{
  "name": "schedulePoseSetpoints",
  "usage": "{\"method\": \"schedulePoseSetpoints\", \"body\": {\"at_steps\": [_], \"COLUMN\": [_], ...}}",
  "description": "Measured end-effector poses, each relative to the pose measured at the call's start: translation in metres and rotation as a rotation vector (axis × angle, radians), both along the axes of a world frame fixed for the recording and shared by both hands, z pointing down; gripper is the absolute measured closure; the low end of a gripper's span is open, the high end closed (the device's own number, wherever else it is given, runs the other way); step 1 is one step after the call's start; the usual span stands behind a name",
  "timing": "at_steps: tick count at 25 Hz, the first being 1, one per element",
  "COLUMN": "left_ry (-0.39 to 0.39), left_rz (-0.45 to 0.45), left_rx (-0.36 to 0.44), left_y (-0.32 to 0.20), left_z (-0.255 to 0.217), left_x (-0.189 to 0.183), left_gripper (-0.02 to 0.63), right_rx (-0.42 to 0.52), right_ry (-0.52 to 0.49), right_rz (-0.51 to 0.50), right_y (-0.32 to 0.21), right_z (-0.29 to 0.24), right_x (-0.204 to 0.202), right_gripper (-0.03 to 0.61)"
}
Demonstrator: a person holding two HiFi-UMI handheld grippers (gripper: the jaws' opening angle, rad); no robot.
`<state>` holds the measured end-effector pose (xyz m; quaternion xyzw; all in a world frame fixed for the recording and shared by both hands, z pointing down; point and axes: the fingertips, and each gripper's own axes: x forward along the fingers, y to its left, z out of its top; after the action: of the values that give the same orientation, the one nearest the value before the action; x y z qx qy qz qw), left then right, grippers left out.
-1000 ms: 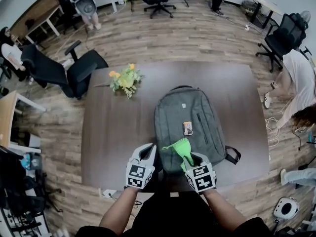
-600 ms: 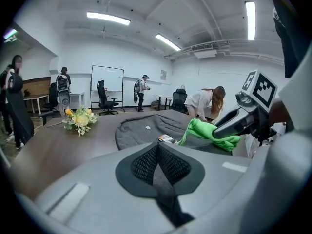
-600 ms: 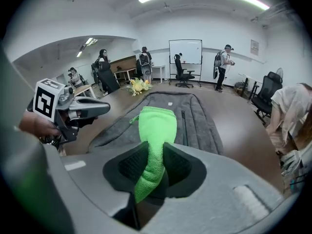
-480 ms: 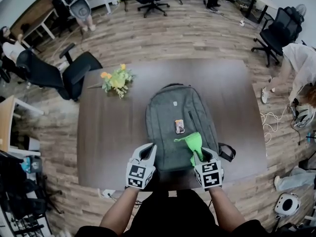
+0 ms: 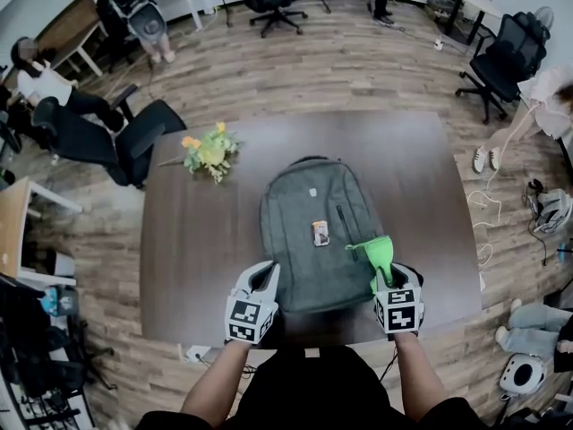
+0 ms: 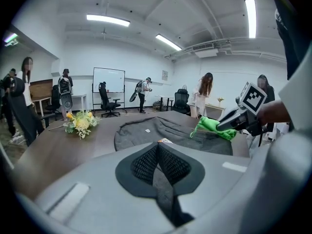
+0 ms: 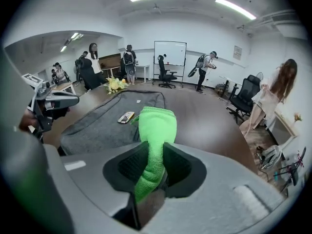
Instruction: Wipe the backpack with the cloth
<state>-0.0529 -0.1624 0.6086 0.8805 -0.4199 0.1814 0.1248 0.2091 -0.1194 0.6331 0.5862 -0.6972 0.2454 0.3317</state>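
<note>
A grey backpack [image 5: 313,231] lies flat on the dark table [image 5: 197,249], and it also shows in the left gripper view [image 6: 146,130] and the right gripper view [image 7: 102,118]. A small label tag [image 5: 320,233] sits on its front. My right gripper [image 5: 385,276] is shut on a bright green cloth [image 5: 378,254], which hangs over the backpack's right edge. The same cloth [image 7: 156,130] runs out between the jaws in the right gripper view. My left gripper [image 5: 261,280] is shut with nothing in it, over the backpack's near left corner.
A bunch of yellow flowers [image 5: 206,150] lies on the table's far left. Office chairs [image 5: 134,137] stand round the table and people [image 5: 143,16] are farther off. A black strap [image 5: 421,280] shows at the backpack's near right side.
My right gripper has carried the green cloth rightward, from the backpack's lower middle to its right edge. The left gripper has stayed in place.
</note>
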Motion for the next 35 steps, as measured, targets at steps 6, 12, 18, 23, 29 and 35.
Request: {"method": "schedulePoseSetpoints", "body": {"at_steps": [6, 12, 18, 23, 29, 35], "left_ry": [0.01, 0.034, 0.073, 0.099, 0.109, 0.116], "left_rz": [-0.019, -0.053, -0.07, -0.092, -0.121, -0.122], "left_rx": [0.018, 0.064, 0.123, 0.163, 0.181, 0.185], "left_y": [-0.006, -0.016, -0.021, -0.024, -0.021, -0.018], "left_z": [-0.01, -0.037, -0.069, -0.091, -0.099, -0.101], "left_x": [0.002, 0.0, -0.006, -0.019, -0.032, -0.034], "left_gripper": [0.595, 0.595, 0.595, 0.595, 0.595, 0.595], "right_rx": [0.037, 0.169, 0.372, 0.495, 0.575, 0.598], "right_ry": [-0.023, -0.069, -0.142, -0.187, -0.185, -0.16], "right_rz": [-0.006, -0.051, -0.099, -0.147, -0.176, -0.183], "right_y": [-0.009, -0.036, -0.061, -0.076, -0.077, -0.076], "right_z": [-0.012, -0.051, -0.105, -0.144, -0.164, -0.166], "right_x": [0.001, -0.018, -0.043, -0.063, -0.072, -0.073], "right_gripper": [0.479, 0.479, 0.48, 0.48, 0.483, 0.486]}}
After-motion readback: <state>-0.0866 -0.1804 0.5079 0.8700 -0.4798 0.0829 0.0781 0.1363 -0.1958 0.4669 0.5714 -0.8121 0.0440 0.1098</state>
